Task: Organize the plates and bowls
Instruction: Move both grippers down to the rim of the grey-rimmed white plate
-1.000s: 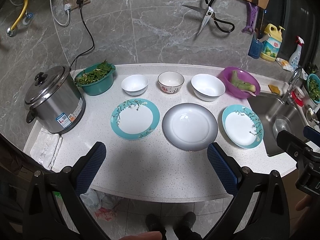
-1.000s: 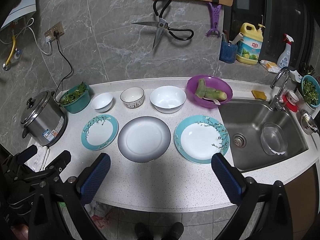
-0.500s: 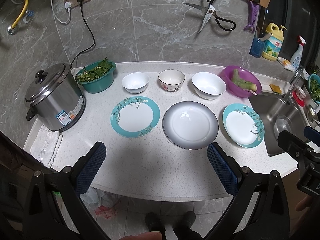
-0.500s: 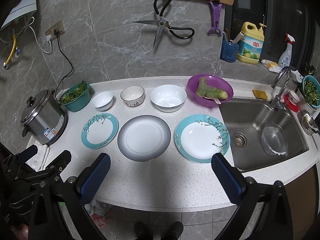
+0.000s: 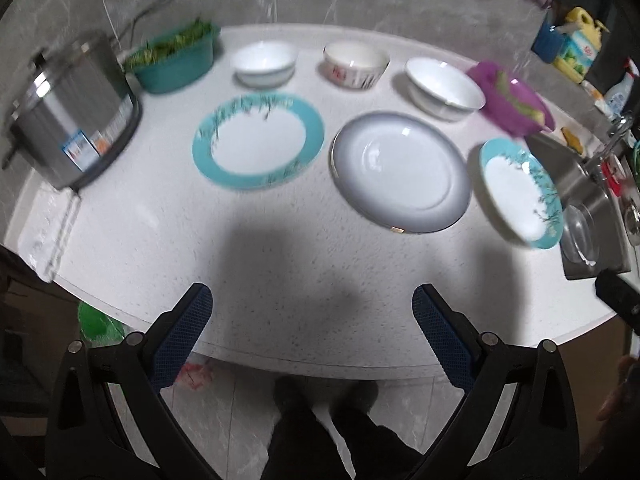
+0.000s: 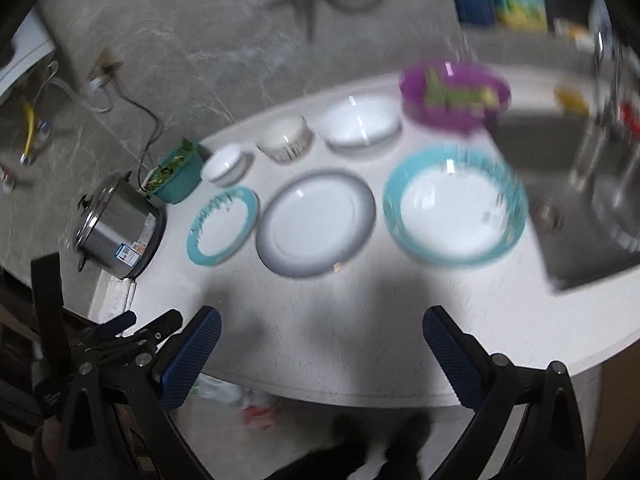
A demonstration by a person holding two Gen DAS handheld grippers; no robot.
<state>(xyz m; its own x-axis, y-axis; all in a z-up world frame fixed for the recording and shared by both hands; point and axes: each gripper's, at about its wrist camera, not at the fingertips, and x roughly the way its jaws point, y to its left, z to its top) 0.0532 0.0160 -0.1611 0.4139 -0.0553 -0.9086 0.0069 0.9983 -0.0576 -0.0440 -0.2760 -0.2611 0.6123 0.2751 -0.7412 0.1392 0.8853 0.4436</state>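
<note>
Three plates lie in a row on the white counter [image 5: 280, 272]: a teal-rimmed plate [image 5: 258, 140] at left, a grey-rimmed plate [image 5: 402, 170] in the middle, a second teal-rimmed plate [image 5: 520, 192] at right. Behind them stand a small white bowl [image 5: 264, 63], a patterned bowl [image 5: 356, 65] and a large white bowl [image 5: 442, 89]. The same plates show in the right wrist view: left teal plate [image 6: 222, 226], grey plate [image 6: 316, 222], right teal plate [image 6: 454, 206]. My left gripper [image 5: 312, 320] and right gripper [image 6: 320, 344] are open and empty, above the counter's front edge.
A steel rice cooker [image 5: 68, 112] stands at the left end, a teal basket of greens [image 5: 174, 58] behind it. A purple bowl of vegetables [image 5: 510, 100] sits by the sink [image 5: 588, 196] at right. A folded towel [image 5: 44, 232] lies at the left edge.
Both grippers have moved forward and down toward the counter, so the dishes look larger. The views are motion-blurred and the right view has tilted. No dish has moved.
</note>
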